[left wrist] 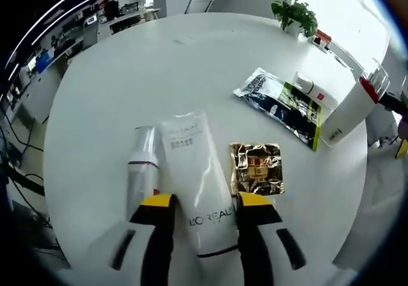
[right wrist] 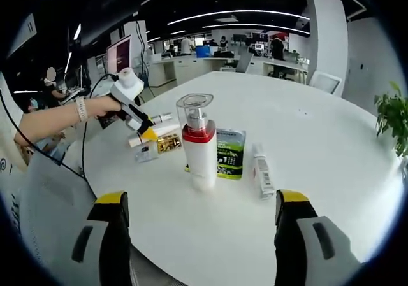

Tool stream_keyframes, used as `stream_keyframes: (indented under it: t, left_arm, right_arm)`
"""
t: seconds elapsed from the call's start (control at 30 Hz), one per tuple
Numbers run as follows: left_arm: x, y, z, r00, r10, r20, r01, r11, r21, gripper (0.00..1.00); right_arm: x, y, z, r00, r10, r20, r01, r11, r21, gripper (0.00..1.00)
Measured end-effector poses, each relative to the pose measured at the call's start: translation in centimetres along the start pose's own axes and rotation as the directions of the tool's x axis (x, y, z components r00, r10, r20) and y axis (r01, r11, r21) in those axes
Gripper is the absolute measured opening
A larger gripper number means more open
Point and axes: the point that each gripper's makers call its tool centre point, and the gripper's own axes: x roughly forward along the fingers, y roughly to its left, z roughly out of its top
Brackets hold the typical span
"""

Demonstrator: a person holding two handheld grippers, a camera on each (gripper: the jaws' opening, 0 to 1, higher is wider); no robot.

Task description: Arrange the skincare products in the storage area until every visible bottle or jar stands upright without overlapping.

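We are looking along the left gripper (left wrist: 199, 204) at a white round table (left wrist: 115, 88), and part of the scene is hard to read. The lower end of the white tube (left wrist: 199, 184) is running down between our yellow-tipped jaws and out of clear sight; the jaws are standing close on either side of it, but we cannot tell whether they are pressing it. The tube is lying flat, printed with grey lettering. Just beside it on one side a slim silver bottle (left wrist: 141, 171) is lying flat too, its lower part hidden behind our jaw. On the other side a gold foil packet (left wrist: 256, 167) is lying, apart from the tube.

Farther off, a dark sachet (left wrist: 280, 102) with a green edge is lying flat, and a small white tube (left wrist: 313, 90) is showing partly behind it. The pump bottle (left wrist: 352, 107), white with a red collar and clear cap, is leaning in the warped edge of this view, its base partly cut off.

From the right gripper (right wrist: 203, 217) we are seeing that pump bottle (right wrist: 199, 141) standing upright near the table's middle. Our right jaws are spread wide and holding nothing. A potted plant (right wrist: 390, 121) is being cut off at the edge. A person's hand (right wrist: 102, 106) is holding the left gripper over the far items, which are too small to make out.
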Motion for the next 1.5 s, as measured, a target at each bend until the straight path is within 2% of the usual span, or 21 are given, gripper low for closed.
stream_keyframes:
  t: [0.4, 0.57, 0.73, 0.8, 0.93, 1.03, 1.17, 1.37, 1.5]
  left_arm:
    - [-0.2, -0.2, -0.3, 0.998, -0.038, -0.054, 0.043, 0.996, 0.081, 0.31]
    - [-0.4, 0.0, -0.6, 0.996, -0.051, -0.079, 0.058, 0.995, 0.087, 0.3]
    - [-0.8, 0.1, -1.3, 0.992, -0.047, -0.119, 0.062, 0.99, 0.124, 0.3]
    - [-0.8, 0.3, -1.4, 0.992, -0.049, -0.12, 0.061, 0.993, 0.1, 0.29]
    - [-0.7, 0.2, -1.4, 0.993, -0.031, -0.118, 0.043, 0.994, 0.101, 0.29]
    - [-0.6, 0.0, -1.4, 0.991, -0.005, -0.131, 0.023, 0.99, 0.139, 0.29]
    - [-0.5, 0.1, -0.9, 0.994, 0.016, -0.108, 0.002, 0.986, 0.164, 0.3]
    - [-0.4, 0.1, -0.9, 0.995, 0.022, -0.096, -0.009, 0.991, 0.133, 0.3]
    - [-0.4, 0.1, -0.8, 0.996, 0.023, -0.087, -0.009, 0.988, 0.156, 0.29]
  right_arm:
    - [0.0, 0.0, -0.2, 1.0, -0.003, -0.011, 0.002, 1.0, -0.008, 0.95]
    - [0.2, 0.3, 0.0, 1.0, 0.006, -0.01, -0.006, 1.0, -0.012, 0.95]
    - [0.3, 0.4, 0.1, 1.0, 0.011, -0.011, -0.011, 1.0, -0.015, 0.95]
    - [0.4, 0.4, 0.0, 1.0, 0.013, -0.014, -0.013, 1.0, -0.017, 0.95]
    - [0.5, 0.5, 0.0, 1.0, 0.014, -0.017, -0.015, 1.0, -0.022, 0.94]
    - [0.6, 0.6, -0.1, 1.0, 0.016, -0.021, -0.016, 1.0, -0.023, 0.94]
    - [0.6, 0.9, -0.4, 0.999, 0.028, -0.029, -0.029, 1.0, -0.01, 0.89]
    - [0.9, 1.6, -0.5, 0.998, 0.065, -0.014, -0.065, 0.998, -0.011, 0.9]
    - [1.0, 2.1, -0.4, 0.996, 0.087, -0.012, -0.087, 0.996, -0.017, 0.93]
